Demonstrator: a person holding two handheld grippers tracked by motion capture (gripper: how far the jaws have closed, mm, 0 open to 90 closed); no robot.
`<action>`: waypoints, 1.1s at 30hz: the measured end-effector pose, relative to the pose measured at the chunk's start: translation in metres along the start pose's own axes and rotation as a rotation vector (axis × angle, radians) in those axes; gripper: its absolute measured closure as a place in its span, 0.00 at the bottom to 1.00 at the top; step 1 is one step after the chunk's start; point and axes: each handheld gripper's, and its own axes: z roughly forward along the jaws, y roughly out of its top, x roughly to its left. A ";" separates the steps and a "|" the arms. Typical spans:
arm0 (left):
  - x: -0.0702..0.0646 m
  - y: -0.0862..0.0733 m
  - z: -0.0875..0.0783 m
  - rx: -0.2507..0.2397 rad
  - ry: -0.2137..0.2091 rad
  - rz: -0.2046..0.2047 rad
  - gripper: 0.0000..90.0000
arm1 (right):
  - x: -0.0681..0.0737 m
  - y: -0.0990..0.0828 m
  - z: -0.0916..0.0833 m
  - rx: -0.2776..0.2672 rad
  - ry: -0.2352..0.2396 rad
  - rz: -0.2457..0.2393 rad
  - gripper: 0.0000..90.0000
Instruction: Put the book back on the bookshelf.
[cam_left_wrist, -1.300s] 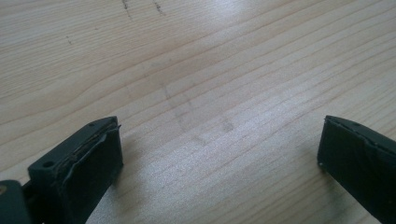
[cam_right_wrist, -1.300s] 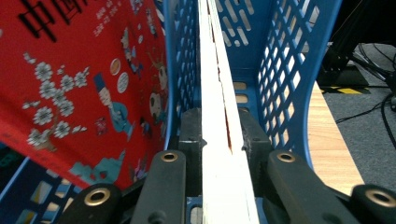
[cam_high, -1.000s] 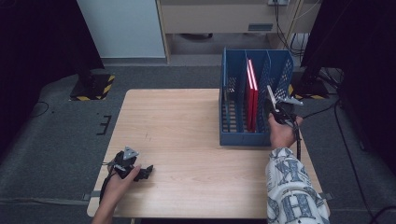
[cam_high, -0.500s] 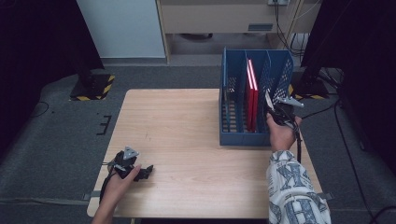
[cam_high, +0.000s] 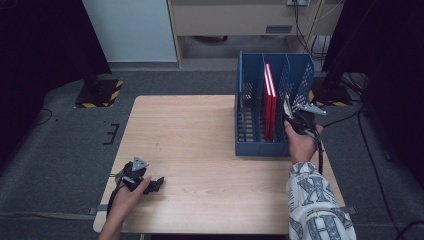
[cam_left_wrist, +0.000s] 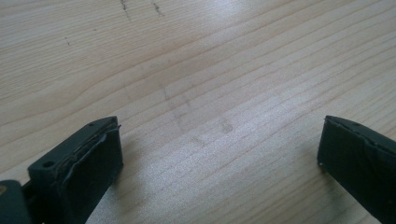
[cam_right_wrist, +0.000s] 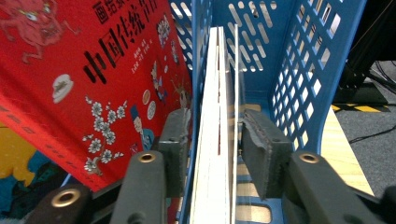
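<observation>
Blue plastic with holes for the rack (cam_high: 260, 148), at the right side of the wooden bench (cam_high: 200, 135). Held a red book (cam_right_wrist: 93, 70) leaning in one slot. Held a thin white book (cam_right_wrist: 219, 60) upright in the next slot, between the fingers (cam_right_wrist: 264, 144) of the right gripper (cam_right_wrist: 215, 116). Had just been opening those fingers, now apart and not pressing the book. Rested the left gripper (cam_high: 142, 180) on the bench near its front left corner, fingers wide apart over bare wood.
</observation>
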 end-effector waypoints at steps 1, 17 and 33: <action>0.000 0.000 0.000 0.000 0.000 0.000 0.00 | 0.000 0.000 -0.001 -0.001 0.001 0.001 0.65; 0.000 0.000 0.000 0.000 0.001 -0.001 0.00 | -0.009 0.000 -0.021 -0.031 0.050 0.020 0.43; 0.000 0.000 0.000 -0.001 0.000 -0.001 0.00 | -0.004 -0.006 -0.042 -0.018 0.168 -0.048 0.11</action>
